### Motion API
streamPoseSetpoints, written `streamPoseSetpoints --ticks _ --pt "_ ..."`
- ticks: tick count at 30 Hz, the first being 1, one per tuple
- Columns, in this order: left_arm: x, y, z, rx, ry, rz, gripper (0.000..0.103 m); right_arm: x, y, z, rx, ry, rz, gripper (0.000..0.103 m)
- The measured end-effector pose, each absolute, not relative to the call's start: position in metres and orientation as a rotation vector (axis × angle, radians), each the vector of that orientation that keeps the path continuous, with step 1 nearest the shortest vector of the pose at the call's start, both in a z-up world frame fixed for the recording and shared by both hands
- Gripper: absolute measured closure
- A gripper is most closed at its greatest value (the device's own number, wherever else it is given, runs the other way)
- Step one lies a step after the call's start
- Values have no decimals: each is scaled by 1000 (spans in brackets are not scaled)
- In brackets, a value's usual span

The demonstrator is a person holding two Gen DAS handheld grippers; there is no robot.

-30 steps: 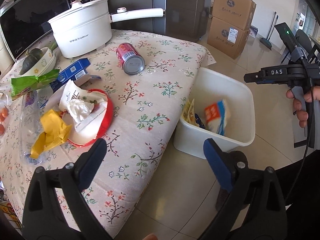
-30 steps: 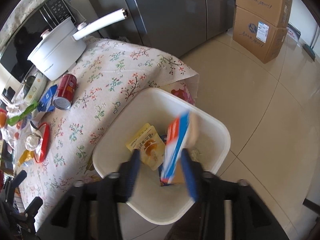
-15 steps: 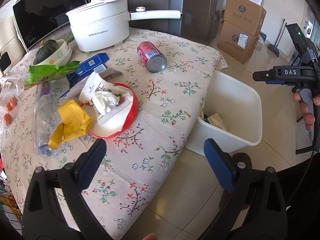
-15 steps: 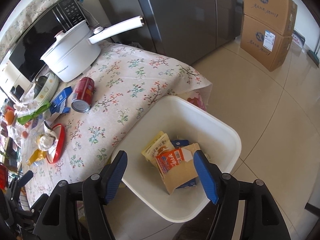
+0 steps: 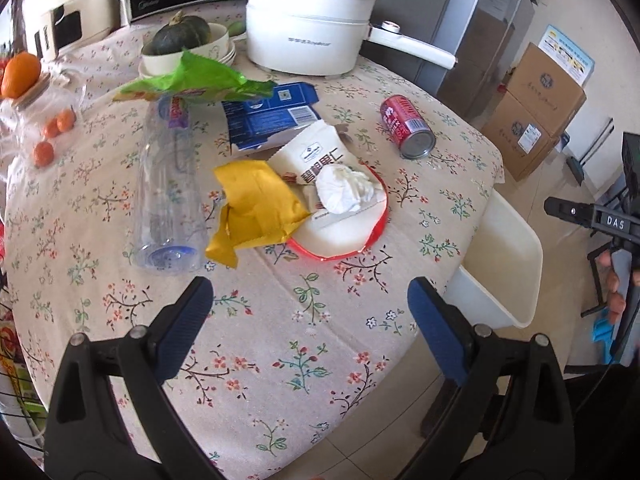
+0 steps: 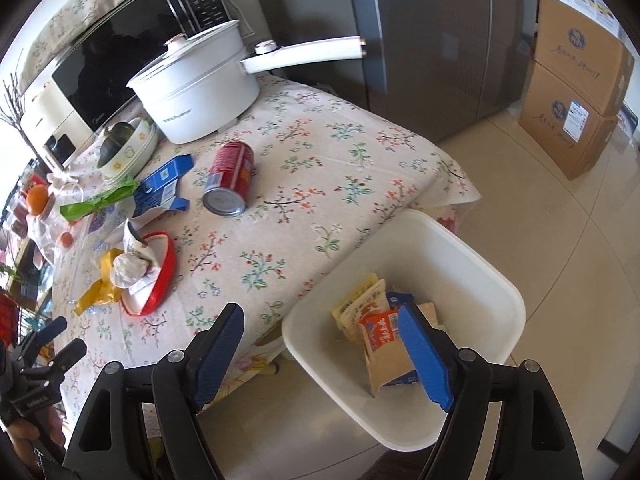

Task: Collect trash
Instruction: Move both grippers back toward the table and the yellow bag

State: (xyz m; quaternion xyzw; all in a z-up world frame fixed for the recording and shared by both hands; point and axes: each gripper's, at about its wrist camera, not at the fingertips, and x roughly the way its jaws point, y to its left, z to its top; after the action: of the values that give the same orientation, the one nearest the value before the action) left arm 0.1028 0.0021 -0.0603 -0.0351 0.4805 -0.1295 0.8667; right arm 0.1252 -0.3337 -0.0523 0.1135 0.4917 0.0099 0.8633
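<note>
The left wrist view looked steeply down from close above the near edge of the flowered surface (image 5: pixel 280 340), facing the white pot (image 5: pixel 308 44) at upper centre, with the white bin (image 5: pixel 516 240) at right. The right wrist view sat near over that bin (image 6: pixel 472 264) at lower right, facing the surface (image 6: pixel 320 184) obliquely. Both shared the pot (image 6: pixel 200 92), the red can (image 5: pixel 406 126) (image 6: pixel 230 178) and the litter between.
</note>
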Motion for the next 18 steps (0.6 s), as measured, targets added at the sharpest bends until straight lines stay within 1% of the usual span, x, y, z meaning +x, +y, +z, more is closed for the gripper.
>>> streamPoseSetpoints --ticks 4,9,11,13,16,18 --pt "106 21 -70 -179 1012 -261 6 132 -320 -53 222 1038 41 22" --pt "112 32 -85 -280 997 -233 20 137 -305 -55 196 1050 63 22" --pt "115 36 -92 -321 992 -222 23 137 -302 -56 188 1056 69 22" --pt "119 40 -93 -344 969 -197 23 138 -300 -58 181 1060 73 22" --pt "126 38 -92 -289 935 -177 24 137 -301 -60 175 1065 72 22" --pt "128 36 -92 -252 920 -180 34 138 -302 -61 176 1068 69 22"
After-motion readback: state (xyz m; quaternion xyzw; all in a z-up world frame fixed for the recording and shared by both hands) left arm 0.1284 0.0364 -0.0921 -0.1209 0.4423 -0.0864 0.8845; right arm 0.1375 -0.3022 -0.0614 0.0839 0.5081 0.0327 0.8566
